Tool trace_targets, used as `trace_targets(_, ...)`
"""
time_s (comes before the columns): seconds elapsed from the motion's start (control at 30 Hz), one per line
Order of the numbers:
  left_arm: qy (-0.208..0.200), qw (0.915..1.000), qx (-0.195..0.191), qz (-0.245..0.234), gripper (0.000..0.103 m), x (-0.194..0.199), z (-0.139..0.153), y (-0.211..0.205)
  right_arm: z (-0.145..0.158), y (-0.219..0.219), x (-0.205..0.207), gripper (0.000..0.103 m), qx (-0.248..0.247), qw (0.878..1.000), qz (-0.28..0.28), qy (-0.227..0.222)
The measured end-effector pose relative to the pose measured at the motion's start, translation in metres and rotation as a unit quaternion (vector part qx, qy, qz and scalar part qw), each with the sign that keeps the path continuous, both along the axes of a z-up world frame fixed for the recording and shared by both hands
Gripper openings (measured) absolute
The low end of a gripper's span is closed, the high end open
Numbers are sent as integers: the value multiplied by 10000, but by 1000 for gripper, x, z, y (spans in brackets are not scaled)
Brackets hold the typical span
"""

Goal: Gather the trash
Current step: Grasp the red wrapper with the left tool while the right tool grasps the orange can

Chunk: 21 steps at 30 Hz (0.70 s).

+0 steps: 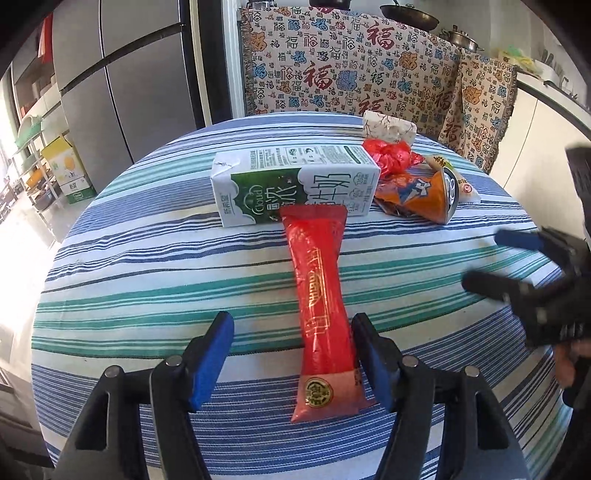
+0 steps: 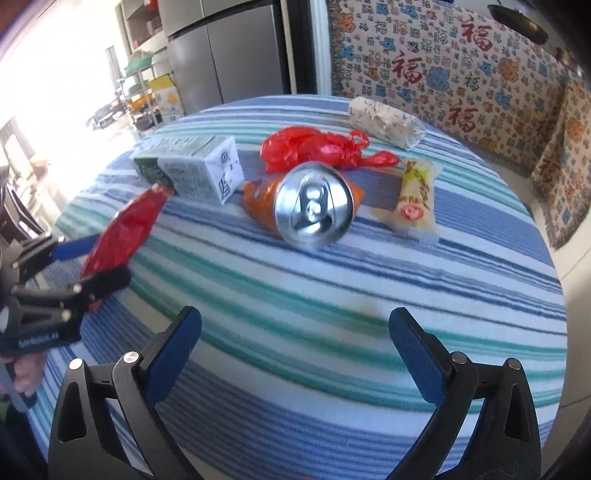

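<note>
Location as I read it from both wrist feeds: a home kitchen and dining corner. Evidence, item by item: a tall steel multi-door refrigerator (image 1: 122, 85) against the back wall; a round table under a blue, green and white striped tablecloth (image 1: 155, 280); a patterned throw printed with 福 characters (image 1: 343, 62) hanging behind the table; a dark wok (image 1: 410, 14) and a lidded metal pot (image 1: 460, 38) sitting above that throw; open shelving with green bins (image 2: 142, 62) by a sunlit doorway; a yellow fruit carton (image 1: 66, 166) on the floor.
</note>
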State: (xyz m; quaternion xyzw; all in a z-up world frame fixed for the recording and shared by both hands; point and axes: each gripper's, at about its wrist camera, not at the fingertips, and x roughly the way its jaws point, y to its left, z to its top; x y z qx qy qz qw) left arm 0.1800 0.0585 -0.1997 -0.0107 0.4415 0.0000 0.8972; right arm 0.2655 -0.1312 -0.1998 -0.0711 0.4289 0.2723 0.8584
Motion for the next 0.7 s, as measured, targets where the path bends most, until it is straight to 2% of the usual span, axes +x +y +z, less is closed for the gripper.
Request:
trace_targets(0.13,0,10000,-9,5,67,0,0,-1,13,11,20,101,80,9996,-57,-251)
trace_targets(0.33,-5,10000,-26,6,67,-1,0,0,10,21,42,100,24,9999,-64,-156)
trace_targets(0.37,-10,10000,-44,6,67,0,0,-1,10,20,42,95,31,9999,-83,-145)
trace_targets(0.4,-18,10000,-71,6,67,1,0,0,8,18,43,76,55,9999,-105,-95)
trace_targets(0.63,-82,9994,-348,-3,67,-1,2,7,12,-1,23,68,190,9997,-172,-10)
trace_targets(0.67,-87,9993,-357,-16,65,-1,2,7,14,-4,18,67,204,9997,-165,-19)
trace_targets(0.7,-105,9993,-351,-28,54,-1,3,7,15,-6,13,67,212,9997,-148,-28)
